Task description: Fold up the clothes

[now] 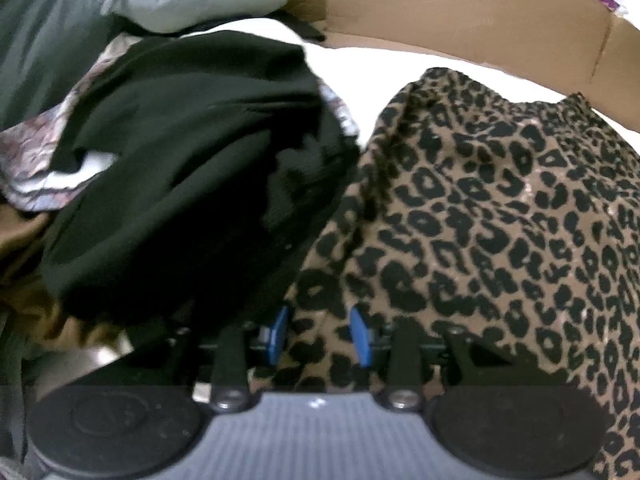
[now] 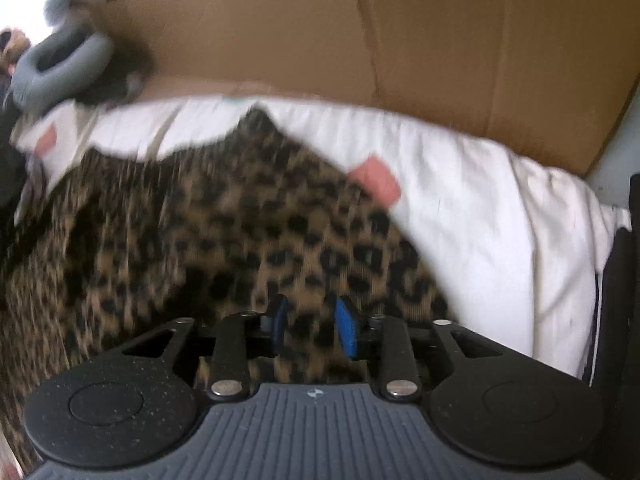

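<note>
Your left tongs and right tongs stood apart, leopard cloth between the pads of each, beside a black garment.

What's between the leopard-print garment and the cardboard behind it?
Only bare white bedding between the leopard-print garment and the cardboard; clearest in the right wrist view.

Black claw — blue pads; silver screws
</note>
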A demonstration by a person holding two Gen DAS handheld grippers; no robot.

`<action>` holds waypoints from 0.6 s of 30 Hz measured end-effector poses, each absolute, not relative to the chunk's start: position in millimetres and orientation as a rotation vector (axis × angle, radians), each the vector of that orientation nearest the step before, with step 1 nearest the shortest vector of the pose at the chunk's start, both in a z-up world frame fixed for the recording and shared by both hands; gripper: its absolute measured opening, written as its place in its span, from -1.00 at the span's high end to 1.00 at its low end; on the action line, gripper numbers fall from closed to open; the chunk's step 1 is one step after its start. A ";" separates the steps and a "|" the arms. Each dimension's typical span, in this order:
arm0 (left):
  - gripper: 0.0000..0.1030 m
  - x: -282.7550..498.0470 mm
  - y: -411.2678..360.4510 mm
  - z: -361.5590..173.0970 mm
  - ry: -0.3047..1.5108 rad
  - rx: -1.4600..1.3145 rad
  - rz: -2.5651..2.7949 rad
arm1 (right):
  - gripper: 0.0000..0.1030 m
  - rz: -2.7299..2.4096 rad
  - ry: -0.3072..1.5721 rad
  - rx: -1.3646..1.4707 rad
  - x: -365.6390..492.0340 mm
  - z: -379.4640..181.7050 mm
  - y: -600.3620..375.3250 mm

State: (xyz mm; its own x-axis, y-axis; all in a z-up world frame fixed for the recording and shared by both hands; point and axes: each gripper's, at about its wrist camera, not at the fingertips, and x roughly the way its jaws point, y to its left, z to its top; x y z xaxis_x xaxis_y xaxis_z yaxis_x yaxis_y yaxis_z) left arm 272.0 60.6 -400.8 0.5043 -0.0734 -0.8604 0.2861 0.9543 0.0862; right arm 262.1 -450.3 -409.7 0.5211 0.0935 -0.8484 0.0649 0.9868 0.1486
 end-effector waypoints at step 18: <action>0.24 221.4 101.4 -385.6 1.043 0.137 -0.181 | 0.20 -0.026 1.006 0.174 172.5 -381.9 -463.1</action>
State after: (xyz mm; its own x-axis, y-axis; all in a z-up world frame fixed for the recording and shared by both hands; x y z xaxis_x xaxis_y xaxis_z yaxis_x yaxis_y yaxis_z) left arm 221.4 101.4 -385.6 0.4906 -0.0839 -0.8674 0.2137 0.9765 0.0264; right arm 172.5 -463.1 -381.9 0.5359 0.0586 -0.8422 0.1018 0.9858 0.1334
